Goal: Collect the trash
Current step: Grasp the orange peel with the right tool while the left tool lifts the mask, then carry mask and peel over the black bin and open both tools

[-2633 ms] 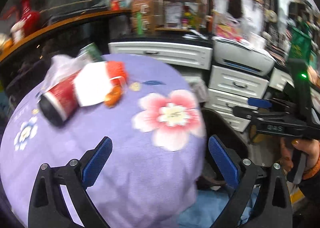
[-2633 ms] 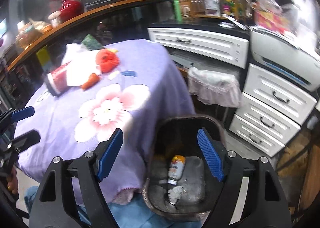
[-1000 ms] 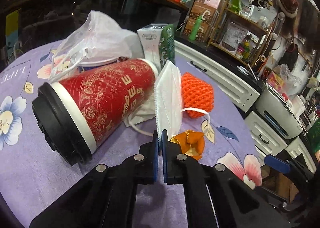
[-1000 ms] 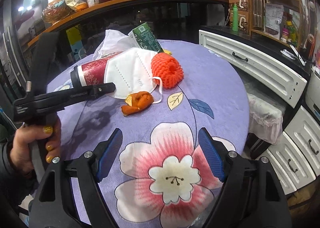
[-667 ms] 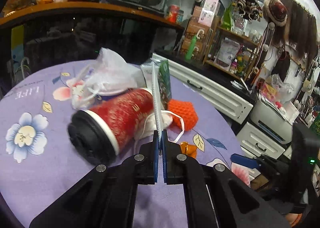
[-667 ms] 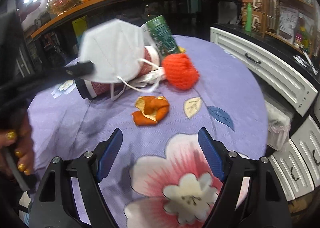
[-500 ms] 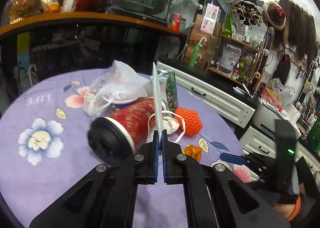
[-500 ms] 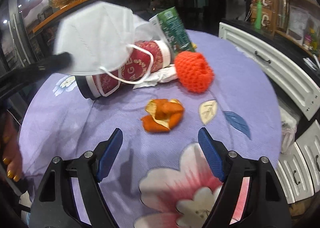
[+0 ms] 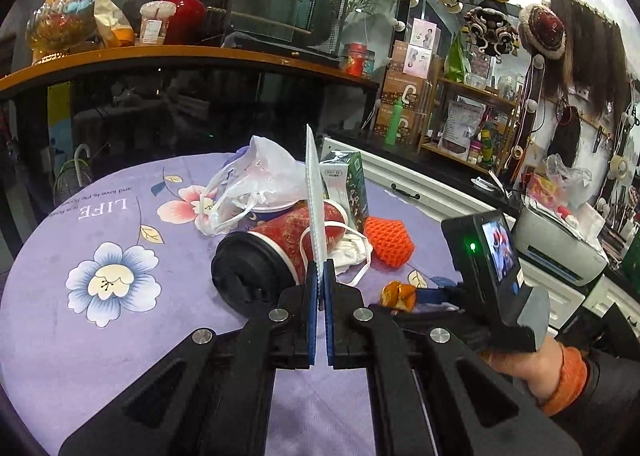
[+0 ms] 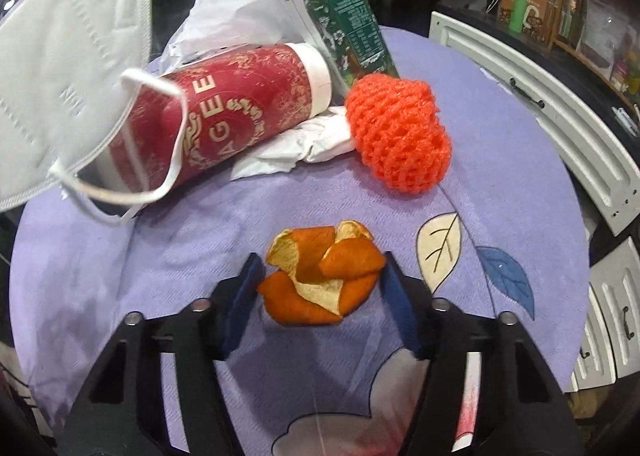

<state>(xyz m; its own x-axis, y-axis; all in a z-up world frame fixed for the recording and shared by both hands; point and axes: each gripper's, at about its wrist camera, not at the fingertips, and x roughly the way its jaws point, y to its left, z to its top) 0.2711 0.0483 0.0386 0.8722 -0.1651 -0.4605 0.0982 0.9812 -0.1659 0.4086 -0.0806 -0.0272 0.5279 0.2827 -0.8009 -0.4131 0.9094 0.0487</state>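
My left gripper is shut on a white face mask and holds it edge-on above the purple table; the mask also hangs at the upper left of the right wrist view. My right gripper is open and low on the cloth, its jaws on either side of an orange peel, which also shows in the left wrist view. A red cup with a black lid lies on its side. An orange foam net, crumpled tissue, a green carton and a white plastic bag lie behind.
The round table has a purple flowered cloth. White drawers stand to the right, with a printer beyond. A dark counter with a wooden top runs behind the table.
My left gripper closed on the mask and lifted it off the cup. My right gripper came from above the bin over the table and dropped to the orange peel, its jaws narrowing around it.
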